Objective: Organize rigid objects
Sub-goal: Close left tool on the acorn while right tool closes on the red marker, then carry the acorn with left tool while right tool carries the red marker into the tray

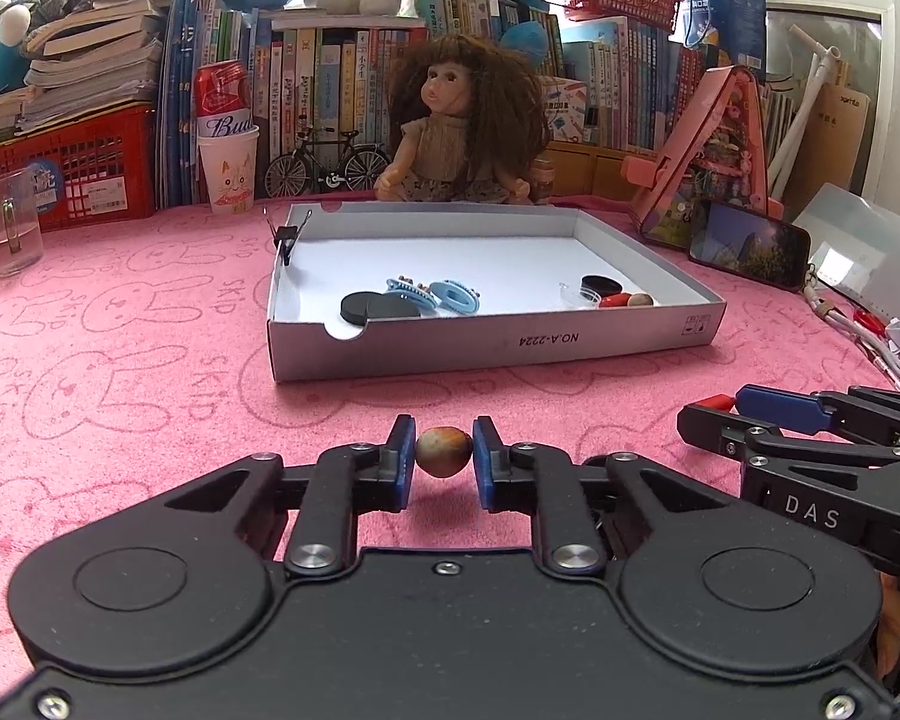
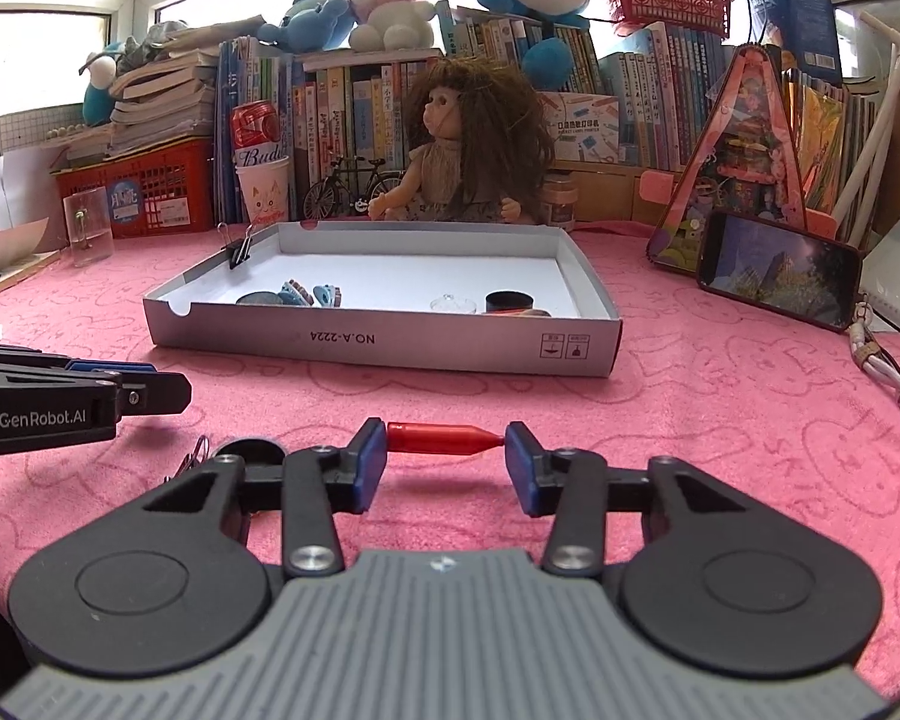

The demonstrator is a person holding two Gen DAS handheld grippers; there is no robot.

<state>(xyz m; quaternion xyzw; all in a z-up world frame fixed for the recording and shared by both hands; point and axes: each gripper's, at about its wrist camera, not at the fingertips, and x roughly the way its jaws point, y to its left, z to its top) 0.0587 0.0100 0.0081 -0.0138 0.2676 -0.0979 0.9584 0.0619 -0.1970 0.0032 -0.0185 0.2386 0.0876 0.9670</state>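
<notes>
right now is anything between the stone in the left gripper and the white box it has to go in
Nothing visible does. The left gripper is shut on the rounded stone, and only bare pink cloth lies between it and the white box. The box's low front wall faces the gripper, so the stone would need to go over that edge.

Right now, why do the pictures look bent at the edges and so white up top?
Left wrist view: the fisheye lens curves the shelf and darkens the corners; the window behind is blown out white, while the stone in the left gripper stays sharp. Right wrist view: same curving, glare through the window; the red cap in the right gripper is crisp.
</notes>
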